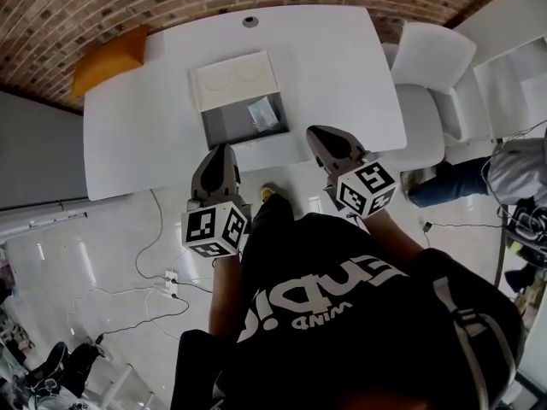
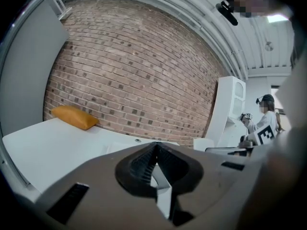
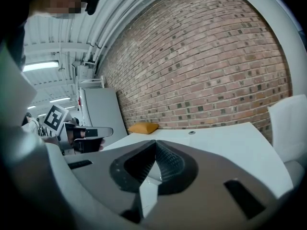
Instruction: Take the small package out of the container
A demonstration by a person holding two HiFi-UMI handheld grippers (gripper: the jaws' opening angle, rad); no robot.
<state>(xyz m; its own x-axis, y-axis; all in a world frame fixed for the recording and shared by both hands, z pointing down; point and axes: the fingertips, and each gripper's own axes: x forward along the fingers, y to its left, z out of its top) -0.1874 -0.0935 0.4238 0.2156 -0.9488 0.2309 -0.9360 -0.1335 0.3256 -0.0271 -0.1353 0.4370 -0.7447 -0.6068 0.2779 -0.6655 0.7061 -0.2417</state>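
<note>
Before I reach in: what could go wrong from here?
Both the left gripper and the right gripper are shut and empty; reaching in like that would likely shove the small package instead of gripping it. The package lies close to the right wall of the container, so a jaw may catch on it.

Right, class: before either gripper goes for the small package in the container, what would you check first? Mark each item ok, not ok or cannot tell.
1. Small package visible inside the container: ok.
2. Container open on top, nothing covering the package: ok.
3. Left gripper empty: ok, jaws together on nothing.
4. Right gripper empty: ok, jaws together on nothing.
5. Jaws open to take the package: not ok, both are shut.
6. Package loose rather than stuck to the container: cannot tell.
</note>
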